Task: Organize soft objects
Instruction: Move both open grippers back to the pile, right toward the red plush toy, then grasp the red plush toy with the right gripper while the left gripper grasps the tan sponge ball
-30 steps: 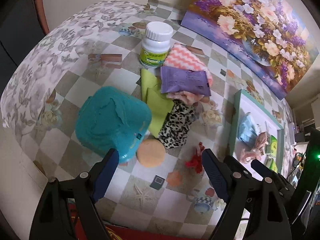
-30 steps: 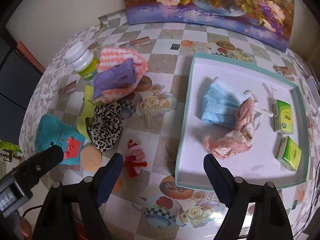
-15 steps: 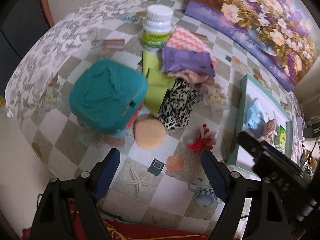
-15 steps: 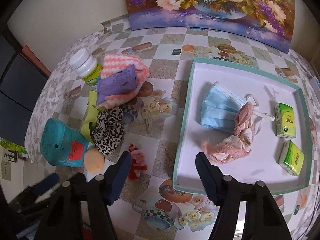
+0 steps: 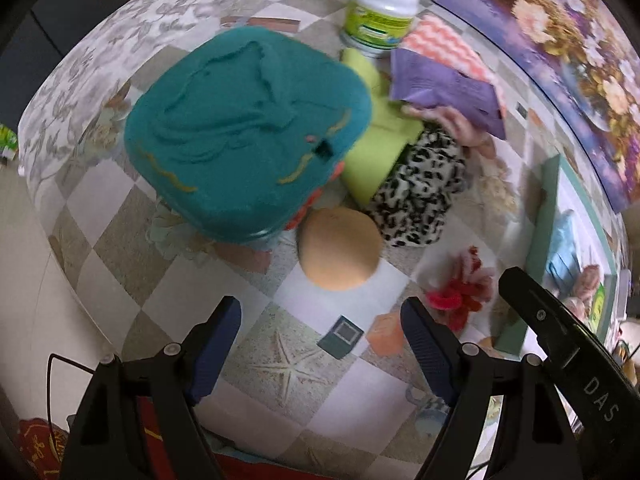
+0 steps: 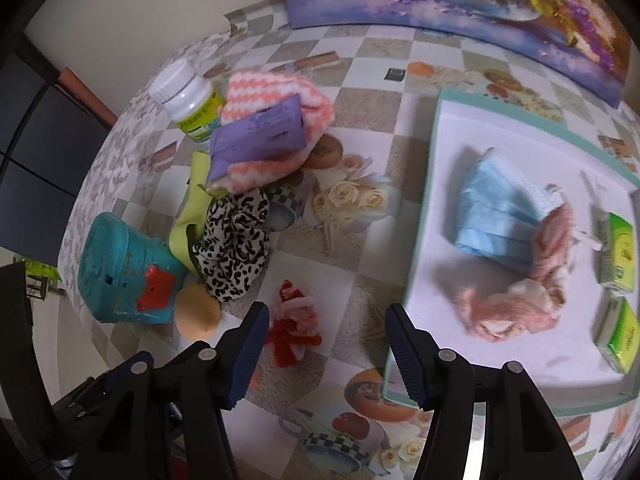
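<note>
Left gripper: jaws wide apart, nothing between them; it hangs over bare tablecloth just short of the orange sponge puff.
Right gripper: jaws have just been closing, stand part open, nothing between the pads; the red and pink fuzzy scrunchie lies on the cloth just beyond its left finger.
Tablecloth: checked, printed with roses and teacups; most loose soft things lie on its left part.
Tray: white floor, teal rim, on the right; it holds a blue face mask, a pink scrunchie overlapping the mask's edge, and two green tissue packs at the right wall.
Teal tub: lid on, contents hidden.
Pile: pink-and-white zigzag cloth with a purple packet on top, a lime cloth and a leopard-print scrunchie in front.
White bottle: capped, green label, print unreadable.
Cut off: tray's right corner and lower pack run out of view; the scrunchie is motion-blurred in the left view.
</note>
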`<state>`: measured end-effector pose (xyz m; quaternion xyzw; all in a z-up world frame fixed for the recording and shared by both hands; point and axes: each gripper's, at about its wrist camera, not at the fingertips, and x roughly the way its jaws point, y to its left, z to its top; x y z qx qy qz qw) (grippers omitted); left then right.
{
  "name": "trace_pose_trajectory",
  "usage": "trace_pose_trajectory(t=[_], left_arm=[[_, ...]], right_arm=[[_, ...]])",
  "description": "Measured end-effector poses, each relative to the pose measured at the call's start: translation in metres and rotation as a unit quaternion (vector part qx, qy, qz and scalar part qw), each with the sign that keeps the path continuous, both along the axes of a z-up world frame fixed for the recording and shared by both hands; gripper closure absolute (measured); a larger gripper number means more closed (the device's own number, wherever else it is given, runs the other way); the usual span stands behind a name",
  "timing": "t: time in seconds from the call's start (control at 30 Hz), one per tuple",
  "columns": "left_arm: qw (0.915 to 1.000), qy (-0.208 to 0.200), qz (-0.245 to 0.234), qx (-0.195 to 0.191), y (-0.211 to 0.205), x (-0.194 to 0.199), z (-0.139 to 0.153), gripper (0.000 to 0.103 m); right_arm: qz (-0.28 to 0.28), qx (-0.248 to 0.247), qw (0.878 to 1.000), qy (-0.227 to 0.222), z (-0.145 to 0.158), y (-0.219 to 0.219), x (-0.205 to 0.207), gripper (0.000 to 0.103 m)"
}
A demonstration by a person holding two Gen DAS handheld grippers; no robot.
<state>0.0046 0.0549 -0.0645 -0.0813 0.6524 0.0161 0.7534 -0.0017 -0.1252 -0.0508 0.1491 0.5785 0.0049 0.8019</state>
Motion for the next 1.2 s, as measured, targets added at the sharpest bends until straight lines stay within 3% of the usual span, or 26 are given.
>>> trace_pose_trajectory(t=[0.23,0.33,0.53,0.6,0.73,0.9,1.2], left_arm=[[0.9996,-0.001,0.02,0.02,0.01,0.002,-0.005,0.02],[0.9995,0.004,0.026,0.017,0.015,0.002,-0.009,0.02],[0.9986,-0.004,0.051,0.014,0.027,0.006,-0.009,0.02],[0.9982,-0.005,0.058,0.012,0.032,0.006,-0.009,0.021],[0.9978,-0.005,0.066,0.008,0.043,0.008,-0.014,0.02],[0.9976,-0.007,0.069,0.002,0.052,0.007,-0.011,0.02],[0.9976,-0.005,0.068,-0.012,0.046,0.015,-0.023,0.021]], right_arm=[[0.013,0.024,0.999,0.017,-0.012,0.009,0.012,0.046],[0.014,0.026,0.999,0.024,-0.015,0.01,0.015,0.052],[0.014,0.025,0.999,0.037,-0.024,0.009,0.018,0.053],[0.017,0.024,0.999,0.041,-0.026,0.009,0.019,0.058],[0.028,0.017,0.998,0.048,-0.031,0.014,0.021,0.059],[0.039,0.026,0.998,0.044,-0.032,0.018,0.023,0.074],[0.037,0.02,0.998,0.041,-0.028,0.017,0.021,0.076]])
